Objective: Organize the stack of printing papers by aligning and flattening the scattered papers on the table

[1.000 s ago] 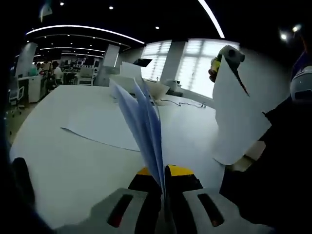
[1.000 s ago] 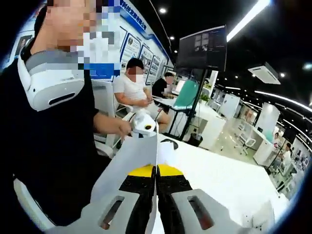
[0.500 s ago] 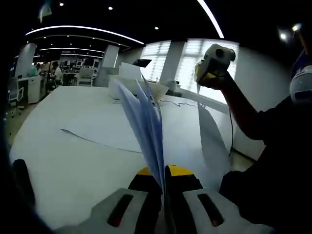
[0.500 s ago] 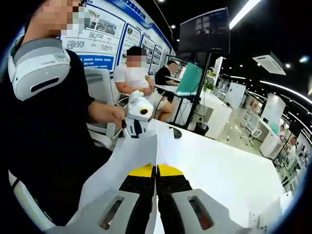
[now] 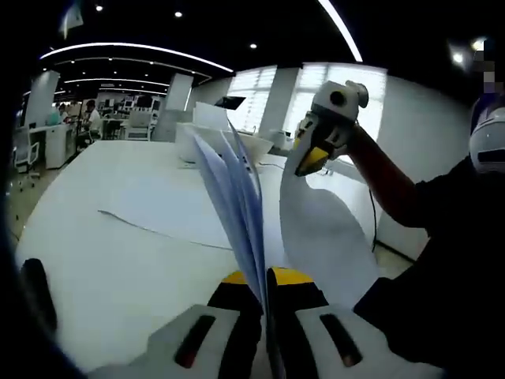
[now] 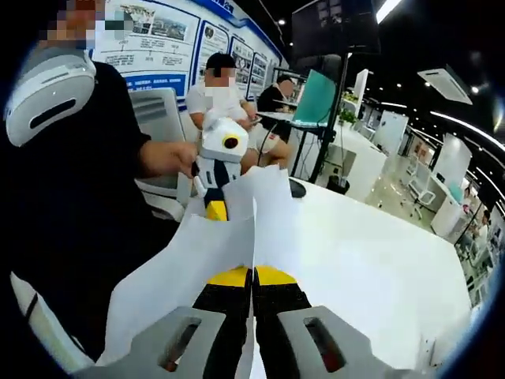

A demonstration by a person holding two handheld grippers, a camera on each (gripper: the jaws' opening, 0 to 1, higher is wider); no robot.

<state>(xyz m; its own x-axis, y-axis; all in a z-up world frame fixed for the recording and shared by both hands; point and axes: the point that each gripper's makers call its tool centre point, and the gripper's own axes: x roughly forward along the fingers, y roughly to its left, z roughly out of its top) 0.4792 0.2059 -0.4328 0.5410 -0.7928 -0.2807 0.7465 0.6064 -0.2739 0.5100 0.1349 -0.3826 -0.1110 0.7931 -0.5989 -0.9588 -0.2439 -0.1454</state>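
Pinching a fan of papers [image 5: 237, 201], the left tongs [image 5: 264, 296] are closed at 6 o'clock; the right tongs [image 5: 309, 162], at 1 o'clock, grip another sheet [image 5: 319, 233] above the white surface [image 5: 118, 229]. One loose sheet [image 5: 154, 197] lies flat at 10 o'clock.

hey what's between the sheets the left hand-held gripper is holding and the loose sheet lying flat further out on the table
In the left gripper view, bare white table lies between the held sheets in the left hand-held gripper and the loose sheet.

Sheet [image 6: 237, 229] edge between gripper [image 6: 252, 278] tips
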